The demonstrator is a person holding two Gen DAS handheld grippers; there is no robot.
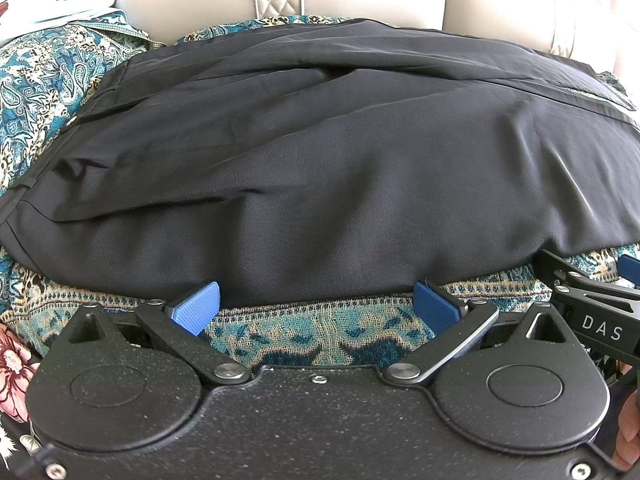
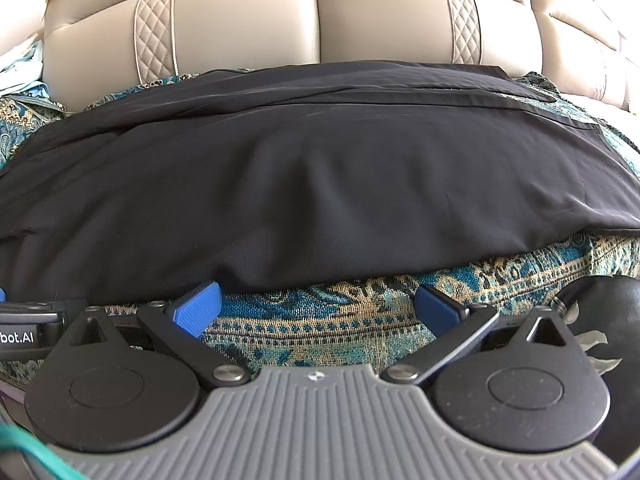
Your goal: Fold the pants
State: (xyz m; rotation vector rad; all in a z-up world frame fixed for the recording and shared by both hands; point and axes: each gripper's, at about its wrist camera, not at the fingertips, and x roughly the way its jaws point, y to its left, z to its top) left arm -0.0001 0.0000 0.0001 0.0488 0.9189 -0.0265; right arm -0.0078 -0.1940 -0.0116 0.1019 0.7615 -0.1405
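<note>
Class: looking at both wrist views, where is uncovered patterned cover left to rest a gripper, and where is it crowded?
Free: the patterned cover strip between the black pants' near edge and both hand-held grippers, and the far-left patch. Crowded: the middle, under the pants.

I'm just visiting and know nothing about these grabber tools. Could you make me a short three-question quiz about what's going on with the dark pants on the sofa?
1. True or false: the left gripper is clamped on the pants.
2. What do the pants lie on? A) a bare wooden table B) a patterned teal blanket in front of beige sofa cushions C) a metal tray
3. Fill in: the right gripper has its blue fingertips spread ____ at the near edge of the pants.

Key
1. False: its jaws are apart and hold nothing.
2. B
3. open
</note>
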